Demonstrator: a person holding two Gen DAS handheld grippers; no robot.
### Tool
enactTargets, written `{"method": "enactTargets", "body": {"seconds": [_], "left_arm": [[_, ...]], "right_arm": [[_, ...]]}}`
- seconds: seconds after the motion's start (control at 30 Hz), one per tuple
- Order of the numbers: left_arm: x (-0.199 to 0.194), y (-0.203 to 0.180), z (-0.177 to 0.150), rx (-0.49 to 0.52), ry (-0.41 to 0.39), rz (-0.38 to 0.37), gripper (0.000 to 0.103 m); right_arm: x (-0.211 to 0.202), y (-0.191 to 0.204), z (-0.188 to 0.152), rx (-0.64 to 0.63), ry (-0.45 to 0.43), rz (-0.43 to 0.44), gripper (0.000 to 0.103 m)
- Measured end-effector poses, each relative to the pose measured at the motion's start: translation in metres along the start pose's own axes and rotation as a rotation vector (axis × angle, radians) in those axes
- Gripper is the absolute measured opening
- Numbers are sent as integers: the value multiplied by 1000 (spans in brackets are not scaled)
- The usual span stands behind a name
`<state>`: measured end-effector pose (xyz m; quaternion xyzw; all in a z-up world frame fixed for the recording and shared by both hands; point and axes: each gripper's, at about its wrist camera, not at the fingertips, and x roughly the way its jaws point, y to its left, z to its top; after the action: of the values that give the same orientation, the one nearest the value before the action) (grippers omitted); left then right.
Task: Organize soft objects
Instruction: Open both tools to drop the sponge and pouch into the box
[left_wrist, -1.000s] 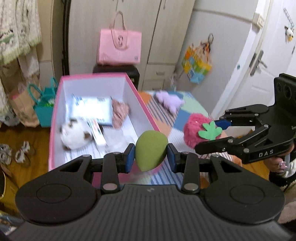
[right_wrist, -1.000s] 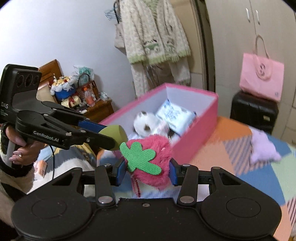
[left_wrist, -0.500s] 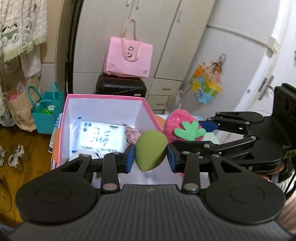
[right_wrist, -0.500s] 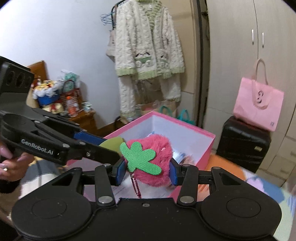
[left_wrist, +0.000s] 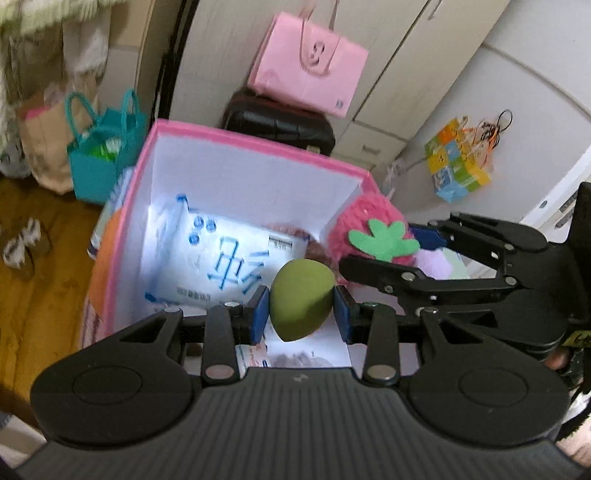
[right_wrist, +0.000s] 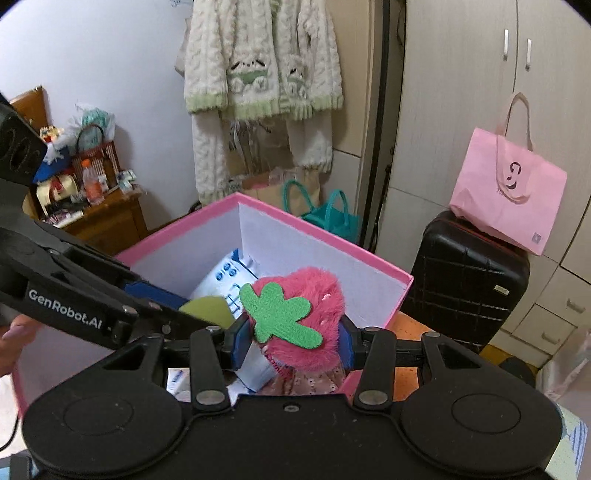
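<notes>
My left gripper (left_wrist: 300, 312) is shut on a green egg-shaped sponge (left_wrist: 301, 297) and holds it over the open pink box (left_wrist: 255, 146). My right gripper (right_wrist: 291, 338) is shut on a fluffy pink strawberry plush with a green felt leaf (right_wrist: 295, 317), held over the box's near right part (right_wrist: 402, 275). The strawberry (left_wrist: 373, 229) shows at the box's right wall in the left wrist view. The sponge (right_wrist: 207, 310) sits just left of the strawberry in the right wrist view. A white tissue pack with blue print (left_wrist: 221, 262) lies inside the box.
A pink tote bag (left_wrist: 310, 62) rests on a black suitcase (left_wrist: 280, 118) behind the box. A teal bag (left_wrist: 103, 155) stands on the wooden floor at left. A purple plush (left_wrist: 434, 264) lies on the patchwork bed beyond the right gripper. A sweater (right_wrist: 258, 66) hangs on the wall.
Both grippers have tipped down and moved over the box, still holding the sponge and the strawberry. The box interior now fills more of both views.
</notes>
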<state>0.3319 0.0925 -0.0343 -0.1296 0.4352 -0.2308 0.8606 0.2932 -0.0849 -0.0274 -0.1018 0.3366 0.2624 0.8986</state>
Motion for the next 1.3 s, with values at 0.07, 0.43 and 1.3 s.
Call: {"method": "enactTargets", "body": {"seconds": [0.07,0.43,1.3], "left_arm": [[2,-1,0,-6,26,-5,36],[6,-2,3,-44,65,19,61],[-88,-76,-59,154,-99,-29,69]], "right_arm": [[2,5,0,-39,5,-15,53],[3,-3,1,-43,-24,-93,63],[-129,28,-46,110,-222,-121,72]]}}
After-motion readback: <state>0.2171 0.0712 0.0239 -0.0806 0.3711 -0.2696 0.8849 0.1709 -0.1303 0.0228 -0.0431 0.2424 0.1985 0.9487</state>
